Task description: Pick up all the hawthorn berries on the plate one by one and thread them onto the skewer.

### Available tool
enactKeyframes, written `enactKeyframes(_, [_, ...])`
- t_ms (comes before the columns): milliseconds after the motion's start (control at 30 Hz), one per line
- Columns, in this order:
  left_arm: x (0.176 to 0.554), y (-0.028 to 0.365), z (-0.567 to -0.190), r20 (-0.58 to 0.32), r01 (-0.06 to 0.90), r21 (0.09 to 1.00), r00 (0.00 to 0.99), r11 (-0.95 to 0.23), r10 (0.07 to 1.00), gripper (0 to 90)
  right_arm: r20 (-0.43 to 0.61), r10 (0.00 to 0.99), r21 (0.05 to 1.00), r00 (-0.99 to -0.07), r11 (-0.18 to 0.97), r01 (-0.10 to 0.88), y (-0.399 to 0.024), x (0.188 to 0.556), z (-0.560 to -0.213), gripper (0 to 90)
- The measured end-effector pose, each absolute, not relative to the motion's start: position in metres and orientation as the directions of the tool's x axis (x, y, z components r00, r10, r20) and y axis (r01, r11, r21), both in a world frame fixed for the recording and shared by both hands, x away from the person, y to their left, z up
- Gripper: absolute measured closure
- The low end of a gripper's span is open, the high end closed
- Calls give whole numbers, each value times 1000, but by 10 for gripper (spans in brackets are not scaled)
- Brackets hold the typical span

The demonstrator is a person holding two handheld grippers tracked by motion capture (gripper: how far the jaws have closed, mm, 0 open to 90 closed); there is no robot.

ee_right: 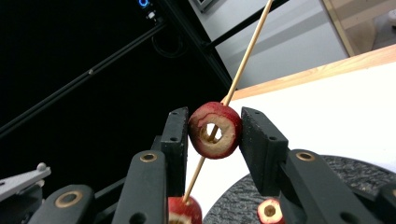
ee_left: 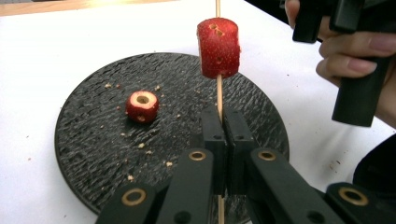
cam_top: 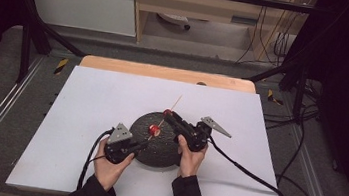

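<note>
My left gripper is shut on the lower part of a thin wooden skewer and holds it upright over the black plate. A red cored fruit piece sits threaded on the skewer above the jaws. My right gripper is shut on a red fruit ring, and the skewer passes through the ring's hole. In the high view the left gripper and right gripper meet over the plate. Another cored red piece lies loose on the plate.
The plate rests on a white board over a wooden table. Crumbs are scattered across the plate. Cables trail from both grippers toward the near edge. Dark frame bars stand beyond the table.
</note>
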State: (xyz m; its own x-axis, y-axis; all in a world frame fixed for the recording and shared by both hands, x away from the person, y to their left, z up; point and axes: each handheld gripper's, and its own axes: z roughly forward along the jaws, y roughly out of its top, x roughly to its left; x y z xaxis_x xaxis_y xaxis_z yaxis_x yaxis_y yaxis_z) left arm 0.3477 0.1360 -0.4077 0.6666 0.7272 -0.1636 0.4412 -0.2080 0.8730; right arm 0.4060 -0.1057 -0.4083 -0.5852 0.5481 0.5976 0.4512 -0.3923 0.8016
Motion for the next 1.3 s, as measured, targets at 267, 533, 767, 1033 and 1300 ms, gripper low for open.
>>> enactKeyframes(267, [352,133,-405,-161,437,875,669,-209,725,887,590,549,807,-592,-373,458,-104,402,-412,636])
enactKeyframes(533, [355,132,-405,-162,432,878,675,-207,720,887,584,550,810,-597,-355,466,-102,399,-414,635])
enactKeyframes(767, [355,138,-409,-163,433,877,675,-208,719,887,562,567,824,-602,-323,466,-103,399,-415,594])
enactKeyframes(1033, [353,151,-410,-160,433,877,673,-209,722,887,519,605,847,-604,-270,458,-107,401,-410,486])
enactKeyframes(1300, [347,167,-412,-165,438,872,684,-219,710,887,437,662,868,-609,-132,479,-118,402,-407,293])
